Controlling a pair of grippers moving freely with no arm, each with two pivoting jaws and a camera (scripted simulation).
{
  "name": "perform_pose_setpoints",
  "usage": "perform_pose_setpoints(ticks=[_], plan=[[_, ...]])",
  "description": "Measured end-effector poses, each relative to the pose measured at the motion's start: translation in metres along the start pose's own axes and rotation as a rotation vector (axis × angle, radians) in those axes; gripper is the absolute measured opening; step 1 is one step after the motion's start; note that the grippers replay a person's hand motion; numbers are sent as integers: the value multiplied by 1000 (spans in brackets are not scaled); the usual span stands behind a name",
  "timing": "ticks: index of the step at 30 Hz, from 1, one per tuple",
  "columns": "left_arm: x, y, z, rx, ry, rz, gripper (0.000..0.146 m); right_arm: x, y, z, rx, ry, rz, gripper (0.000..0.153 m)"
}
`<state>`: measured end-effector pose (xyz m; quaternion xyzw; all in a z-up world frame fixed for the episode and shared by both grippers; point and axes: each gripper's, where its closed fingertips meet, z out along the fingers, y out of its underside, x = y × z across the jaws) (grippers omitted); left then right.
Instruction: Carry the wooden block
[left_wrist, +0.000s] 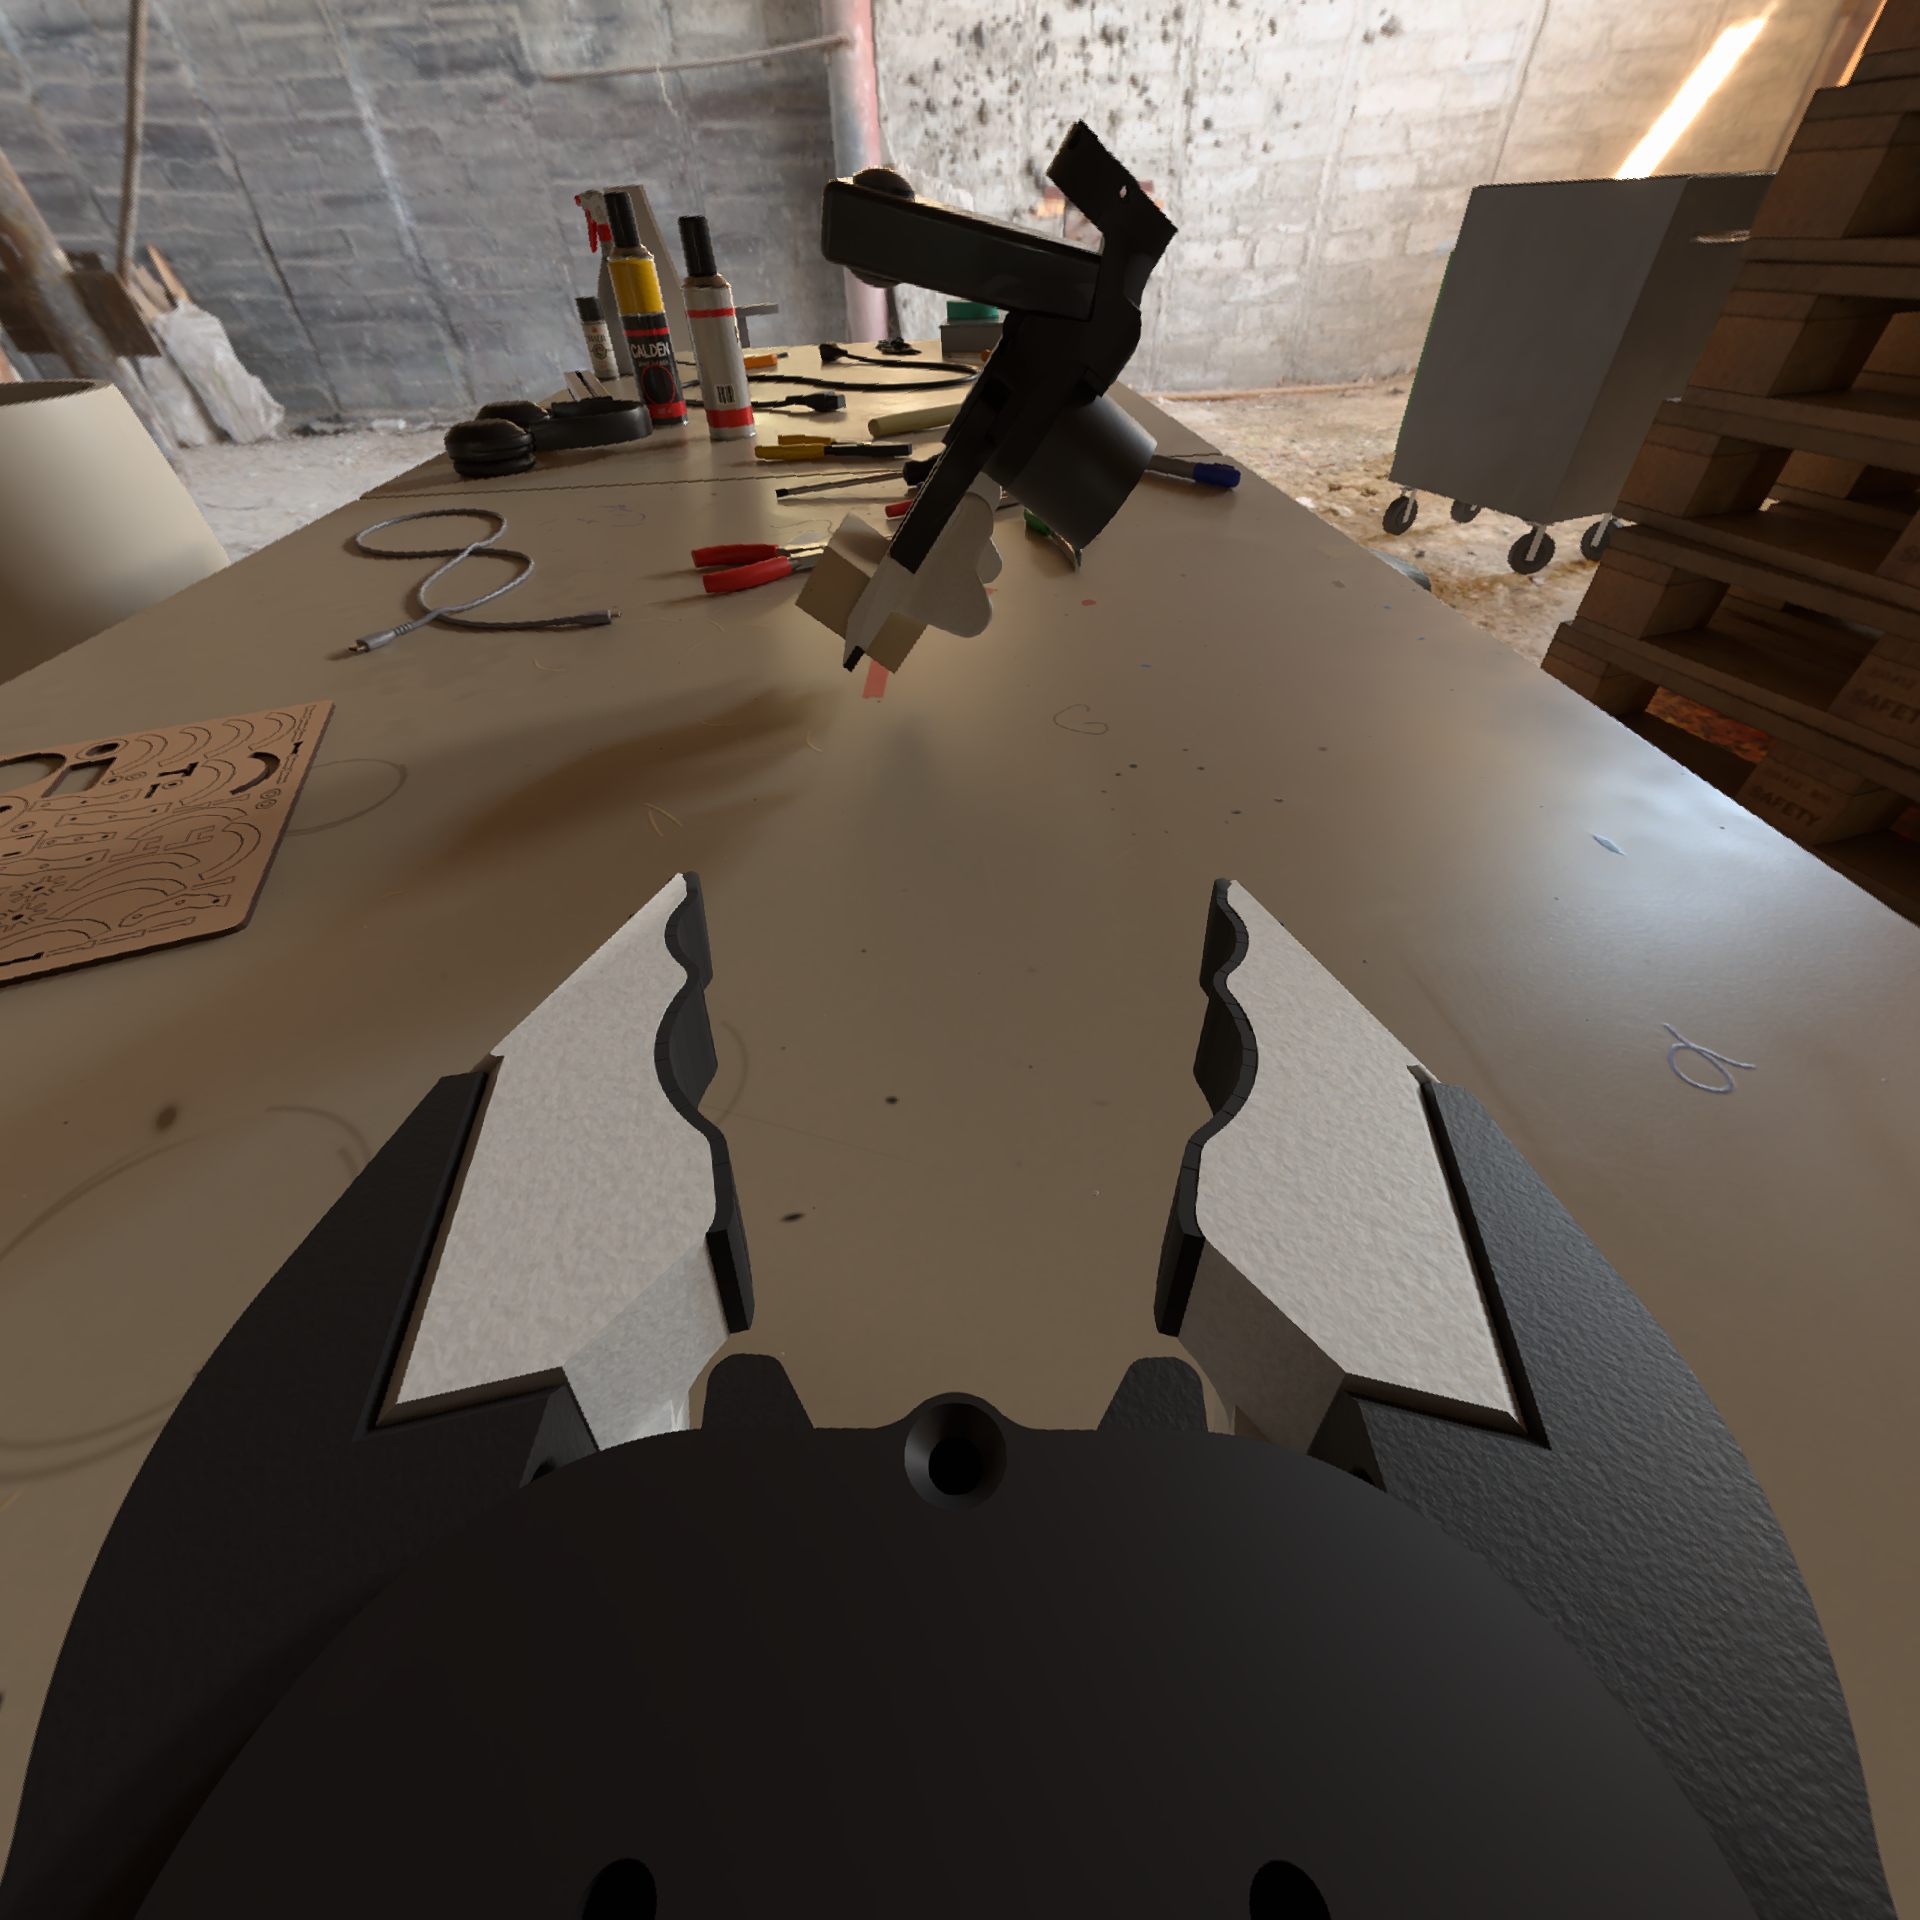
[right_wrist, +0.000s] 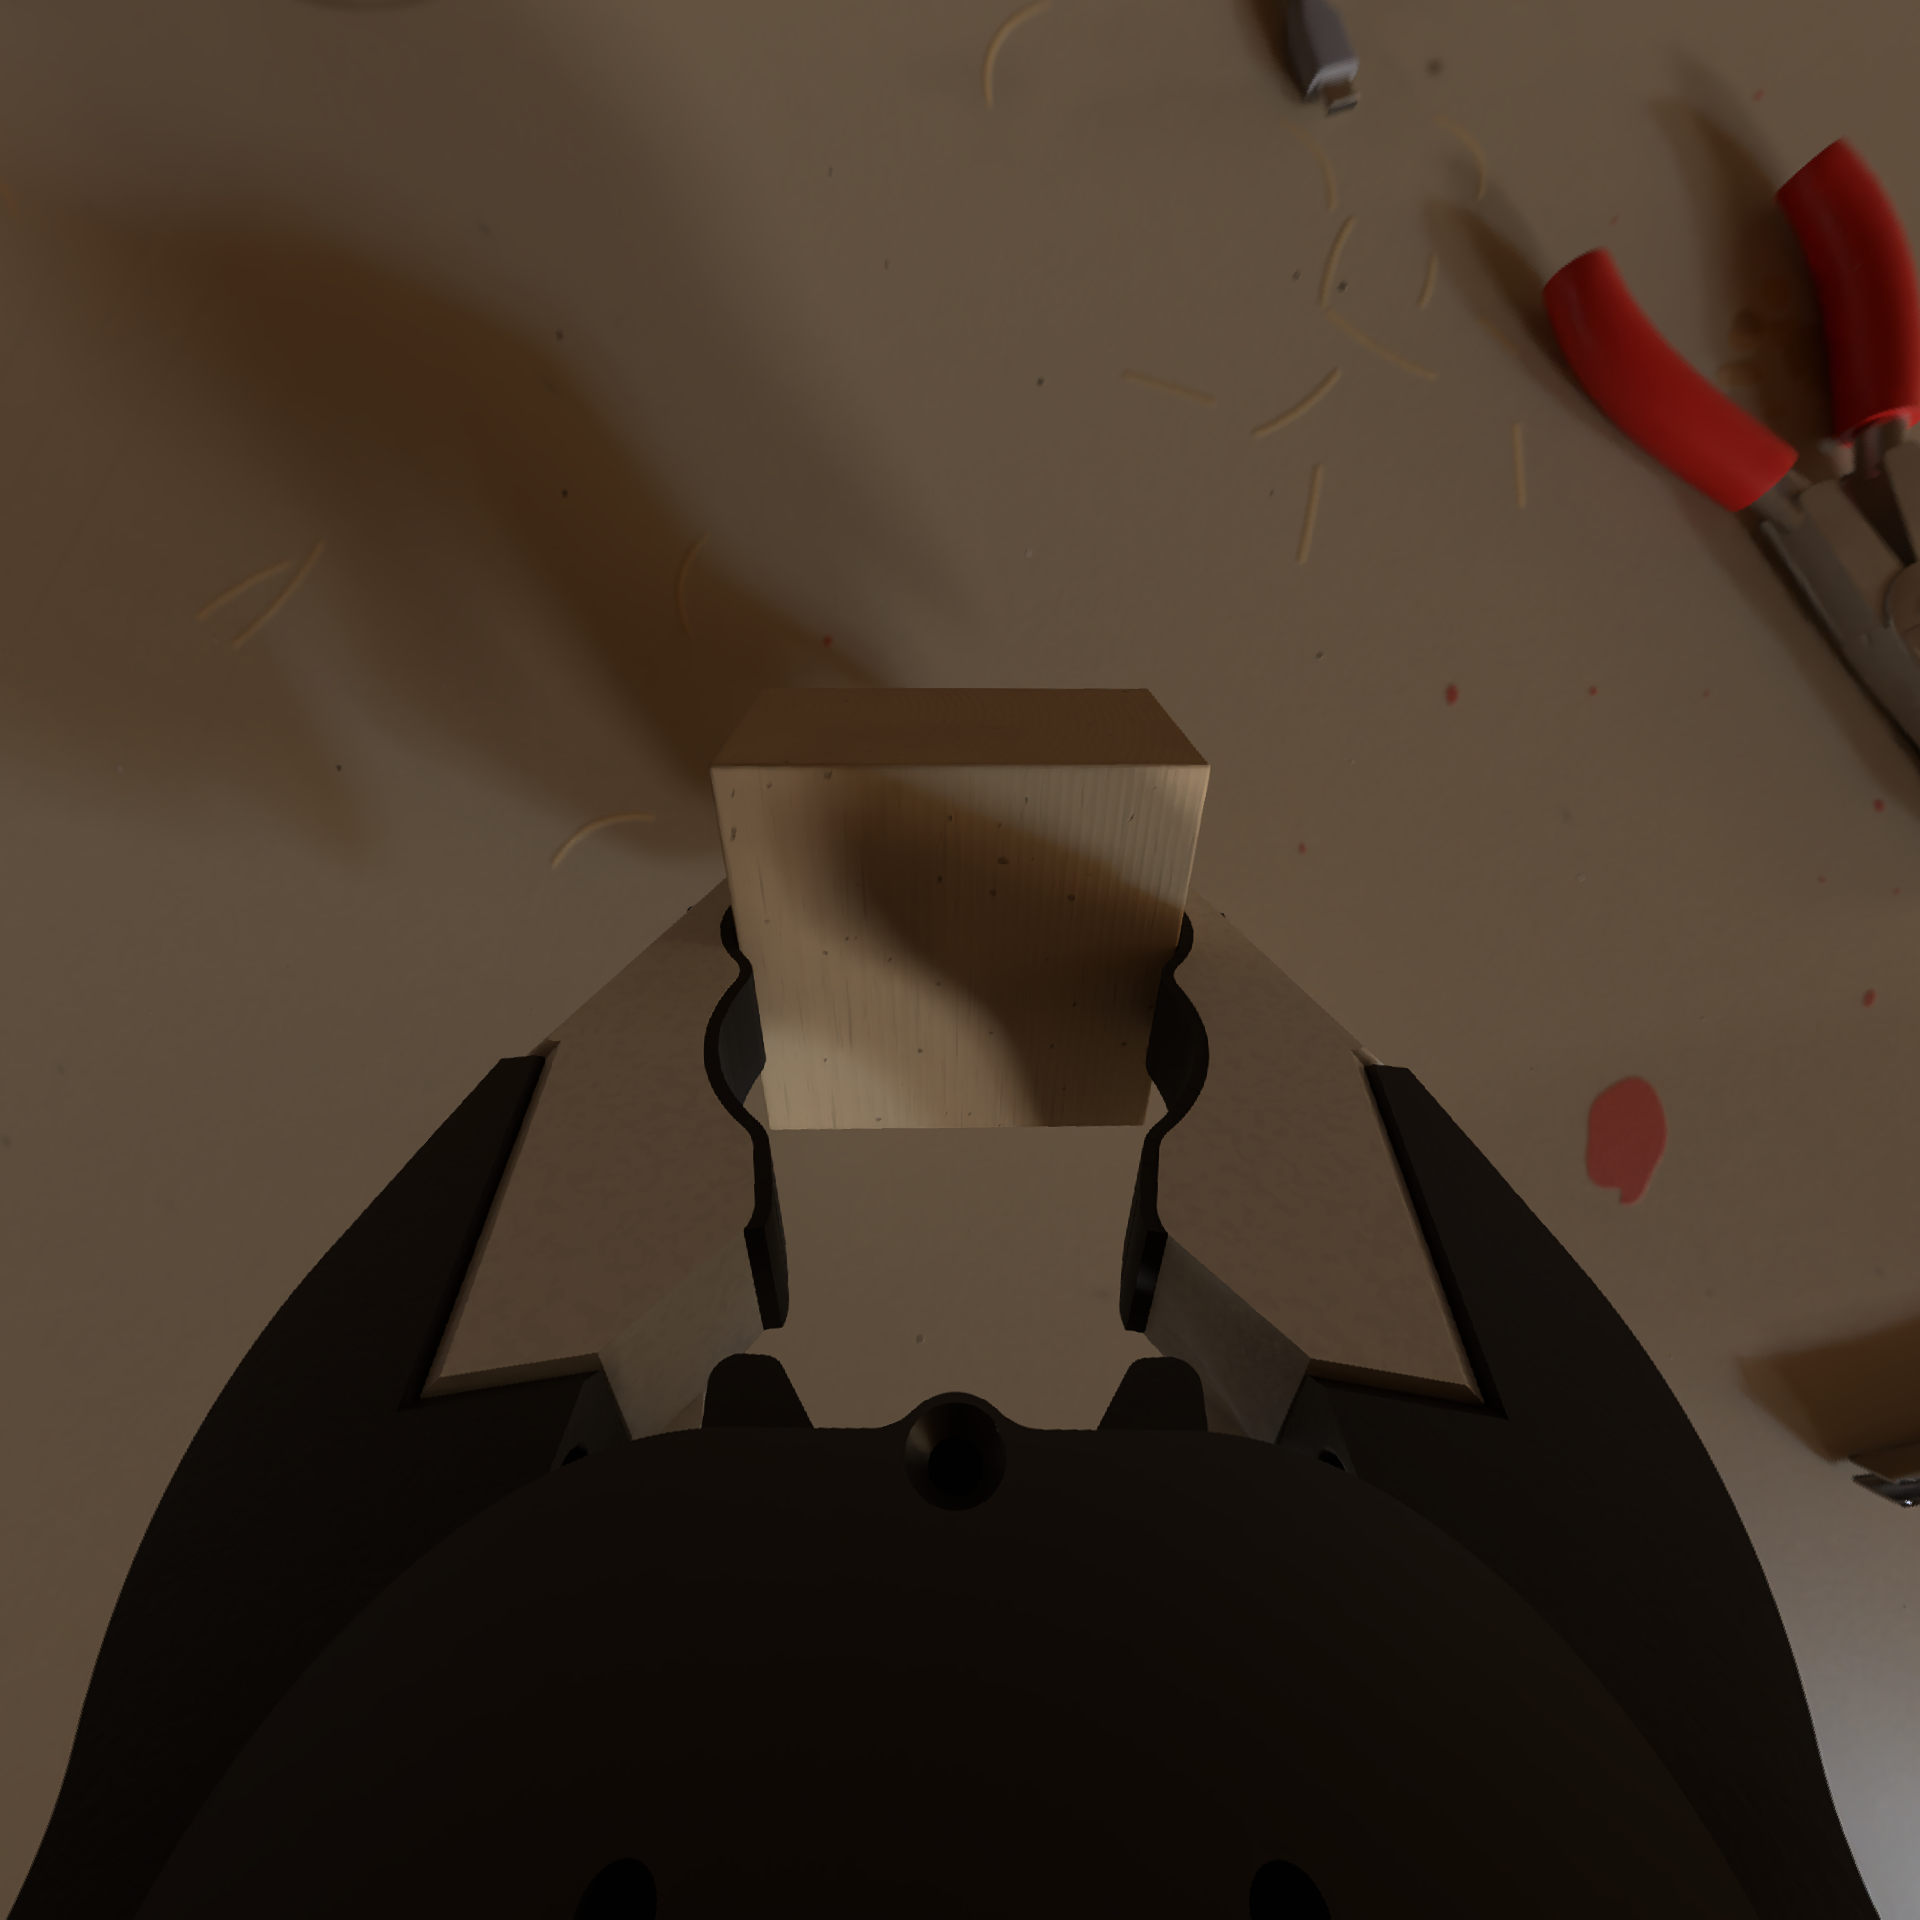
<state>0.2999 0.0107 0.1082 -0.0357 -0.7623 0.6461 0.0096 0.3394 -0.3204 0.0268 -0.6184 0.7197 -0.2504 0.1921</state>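
The wooden block (right_wrist: 956, 935) is a pale cube held between my right gripper's (right_wrist: 956, 914) fingers, which press on its left and right sides. In the left wrist view the right gripper (left_wrist: 904, 634) is tilted nose-down at mid-table, with the block (left_wrist: 831, 587) at its tips, seemingly just above the table (left_wrist: 1143, 831). My left gripper (left_wrist: 956, 894) is open and empty, low over the near part of the table and pointing toward the block.
Red-handled pliers (left_wrist: 743, 569) lie just left of the block and also show in the right wrist view (right_wrist: 1683, 405). A grey cable (left_wrist: 468, 582), a cut-out board (left_wrist: 135, 831), spray cans (left_wrist: 644, 312) and headphones (left_wrist: 520, 436) lie left and back. Pallets (left_wrist: 1766, 520) stand on the right.
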Motion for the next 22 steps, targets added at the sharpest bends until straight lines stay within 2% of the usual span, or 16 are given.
perform_pose_setpoints(ticks=[11,15,17,19,21,22], plan=[[-2,1,-1,-11,-15,0,95,1,24,7,-175,14,-45,75],[-6,0,-3,-14,-21,-17,95,-4,23,-5,-196,-9,-44,75],[-7,-5,-5,0,-14,-51,95,-3,12,-25,-163,17,-48,75],[-8,-14,-8,31,3,-93,95,-7,-11,-57,-67,79,-72,75],[-10,-24,-14,68,18,-136,95,-33,-44,-96,117,59,-122,75],[-11,-29,-16,84,26,-157,95,-52,-58,-113,229,-9,-161,75]])
